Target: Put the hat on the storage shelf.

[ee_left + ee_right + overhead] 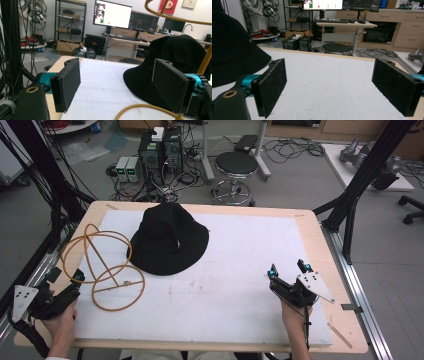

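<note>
With both sets of jaws released and empty, we should approach the black hat (169, 240), upper-centre, by its brim, avoiding the wire stand (102, 265)

The white mat (230, 290) lies bare across the frame's centre and lower right, open for passage. A black hat (169, 240) blocks the upper middle; a yellow wire frame (102, 265) crowds the left side.

Hat (169, 240) on table (310, 227) toward the rear, wire stand (102, 265) just left of it
</note>
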Demonstrator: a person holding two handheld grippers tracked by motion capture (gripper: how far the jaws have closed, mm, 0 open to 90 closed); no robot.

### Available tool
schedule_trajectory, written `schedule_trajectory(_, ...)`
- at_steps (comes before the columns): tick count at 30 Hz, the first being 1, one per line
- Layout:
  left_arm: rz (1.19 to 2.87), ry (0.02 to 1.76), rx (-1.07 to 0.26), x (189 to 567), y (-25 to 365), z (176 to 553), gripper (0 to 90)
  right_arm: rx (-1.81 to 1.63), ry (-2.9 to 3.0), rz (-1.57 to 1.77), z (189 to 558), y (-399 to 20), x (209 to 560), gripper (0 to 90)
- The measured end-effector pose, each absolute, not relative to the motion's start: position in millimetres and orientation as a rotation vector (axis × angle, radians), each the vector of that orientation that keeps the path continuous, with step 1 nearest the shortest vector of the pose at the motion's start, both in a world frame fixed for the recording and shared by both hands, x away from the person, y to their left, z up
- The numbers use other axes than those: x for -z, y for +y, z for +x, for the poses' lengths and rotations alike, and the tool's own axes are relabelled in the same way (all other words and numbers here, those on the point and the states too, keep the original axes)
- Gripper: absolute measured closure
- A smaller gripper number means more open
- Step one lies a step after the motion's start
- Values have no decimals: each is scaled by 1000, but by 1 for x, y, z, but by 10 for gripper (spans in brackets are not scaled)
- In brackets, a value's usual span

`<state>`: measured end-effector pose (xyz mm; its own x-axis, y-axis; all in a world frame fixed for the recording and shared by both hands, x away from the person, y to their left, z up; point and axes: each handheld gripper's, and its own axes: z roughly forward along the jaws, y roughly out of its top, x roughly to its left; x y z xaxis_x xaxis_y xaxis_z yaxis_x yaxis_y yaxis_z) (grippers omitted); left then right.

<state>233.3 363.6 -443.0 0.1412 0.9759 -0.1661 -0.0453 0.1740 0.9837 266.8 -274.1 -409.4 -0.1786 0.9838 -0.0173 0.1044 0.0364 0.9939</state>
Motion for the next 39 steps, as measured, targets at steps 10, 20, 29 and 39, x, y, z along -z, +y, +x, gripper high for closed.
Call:
schedule_trajectory(10,1099,1145,-1006,443,364,233,230,-1268,1426,1192,266,-275,410,117)
schedule_trajectory(20,1109,1140,-1005,443,363,234,227,-1261,1422,1199,265,-275,411,117)
schedule_trajectory(29,1112,1137,-1007,443,362,234,227,-1262,1449,1213,266,-276,408,117)
schedule_trajectory(39,1105,1135,-1009,441,362,232,227,-1311,1501,1131,263,-262,389,117)
